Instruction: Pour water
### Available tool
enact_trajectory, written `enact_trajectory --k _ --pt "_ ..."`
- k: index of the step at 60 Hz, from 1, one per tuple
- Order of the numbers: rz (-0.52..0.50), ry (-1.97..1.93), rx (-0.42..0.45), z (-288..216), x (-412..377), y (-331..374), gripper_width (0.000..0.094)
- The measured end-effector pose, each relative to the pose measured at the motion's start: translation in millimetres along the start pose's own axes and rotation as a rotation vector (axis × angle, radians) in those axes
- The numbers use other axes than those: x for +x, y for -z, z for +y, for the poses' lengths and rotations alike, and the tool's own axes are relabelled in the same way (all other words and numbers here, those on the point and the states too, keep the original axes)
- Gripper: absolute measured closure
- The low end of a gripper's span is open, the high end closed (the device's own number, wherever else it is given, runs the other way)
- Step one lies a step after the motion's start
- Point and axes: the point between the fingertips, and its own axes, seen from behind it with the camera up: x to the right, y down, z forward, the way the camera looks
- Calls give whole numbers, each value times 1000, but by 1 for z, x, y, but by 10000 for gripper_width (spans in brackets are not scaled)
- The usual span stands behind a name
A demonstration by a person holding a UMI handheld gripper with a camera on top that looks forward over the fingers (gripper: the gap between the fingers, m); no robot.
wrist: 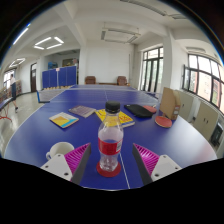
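Observation:
A clear plastic water bottle [110,140] with a black cap and a red label stands upright on a red coaster [108,168] on the blue table [40,135]. It stands between my gripper's [109,163] two fingers, with a gap at each side. The pink pads [146,157] show left and right of the bottle. The gripper is open. A white cup [58,150] sits on the table just left of the left finger.
Beyond the bottle lie a colourful book [63,120], a yellow packet [115,116], a black object [138,110] and an orange object [163,120]. A cardboard box [172,102] stands at the table's right side. Chairs and windows line the far walls.

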Motion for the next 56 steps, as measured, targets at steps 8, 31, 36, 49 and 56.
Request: enact_trajectory --k 8,31,36,49,56 --pt "20 -5 -20 1 -4 80 82" --pt "56 0 -49 41 -33 318 85" --pt "49 6 -49 50 -40 355 87" --pt "57 26 -25 57 -42 408 82" --pt "61 17 -31 60 -42 418 88"
